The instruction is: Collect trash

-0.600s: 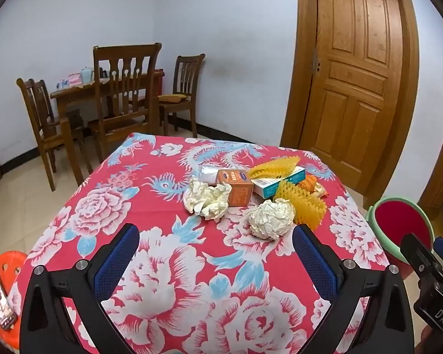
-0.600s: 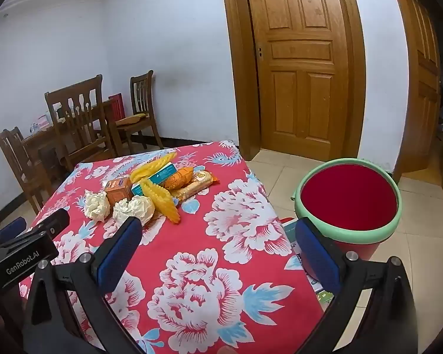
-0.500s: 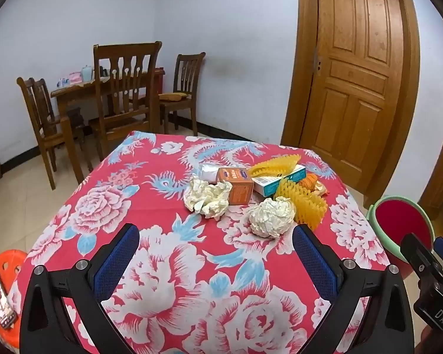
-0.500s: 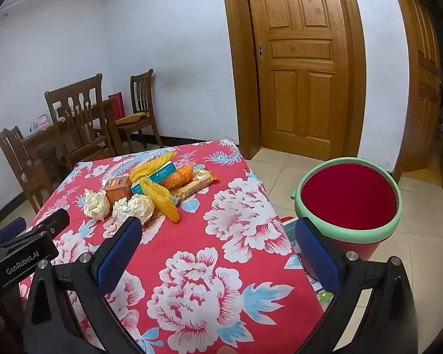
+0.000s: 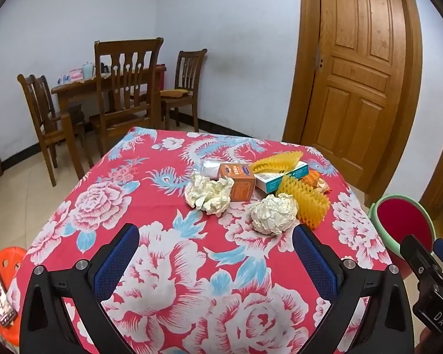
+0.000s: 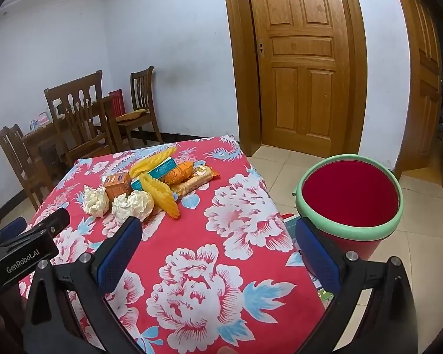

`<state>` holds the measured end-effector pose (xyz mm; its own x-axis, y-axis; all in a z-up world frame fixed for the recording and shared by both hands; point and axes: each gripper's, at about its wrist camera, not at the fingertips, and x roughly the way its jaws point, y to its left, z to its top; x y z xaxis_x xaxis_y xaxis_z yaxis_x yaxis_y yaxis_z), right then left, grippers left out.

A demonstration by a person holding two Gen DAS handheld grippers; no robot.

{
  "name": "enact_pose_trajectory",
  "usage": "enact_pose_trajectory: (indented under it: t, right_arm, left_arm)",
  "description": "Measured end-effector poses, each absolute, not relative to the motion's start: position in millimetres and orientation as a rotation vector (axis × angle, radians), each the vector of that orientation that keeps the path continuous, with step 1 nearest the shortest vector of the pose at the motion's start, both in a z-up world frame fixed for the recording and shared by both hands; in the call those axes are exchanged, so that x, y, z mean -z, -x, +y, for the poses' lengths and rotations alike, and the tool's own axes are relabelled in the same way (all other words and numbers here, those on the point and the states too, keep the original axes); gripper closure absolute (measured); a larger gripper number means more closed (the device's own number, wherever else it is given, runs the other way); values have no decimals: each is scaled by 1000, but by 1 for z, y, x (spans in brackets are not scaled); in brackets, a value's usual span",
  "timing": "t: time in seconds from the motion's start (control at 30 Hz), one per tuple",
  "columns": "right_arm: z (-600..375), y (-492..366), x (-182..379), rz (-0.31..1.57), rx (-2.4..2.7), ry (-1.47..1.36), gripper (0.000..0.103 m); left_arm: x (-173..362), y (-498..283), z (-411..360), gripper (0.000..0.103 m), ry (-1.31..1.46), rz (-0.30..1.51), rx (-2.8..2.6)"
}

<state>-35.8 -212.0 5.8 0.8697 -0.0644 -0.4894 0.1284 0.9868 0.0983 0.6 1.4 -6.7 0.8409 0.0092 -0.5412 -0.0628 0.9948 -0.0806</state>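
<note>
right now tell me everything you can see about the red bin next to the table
The red bin is a round open-topped bucket with a pale green rim and a red inside, plastic by the look of it. It stands upright on the tiled floor, just off the table's right edge, in front of the wooden door. No trash shows inside from this angle. Its base is partly hidden behind a finger of the right tool. Some flat printed paper lies by its foot.
</note>
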Motion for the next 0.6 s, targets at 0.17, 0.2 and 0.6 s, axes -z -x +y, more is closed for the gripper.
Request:
enact_pose_trajectory:
  t: [0.17, 0.2, 0.6]
  right_arm:
    - [-212, 36, -6, 509, 102, -132, 1]
    - [-212, 36, -5, 509, 102, -132, 1]
    - [-212, 35, -5, 512, 102, -131, 1]
  left_arm:
    - [6, -2, 1, 0, 95, 573, -36]
    - [7, -2, 2, 0, 95, 573, -37]
    - [7, -2, 3, 0, 97, 575, -37]
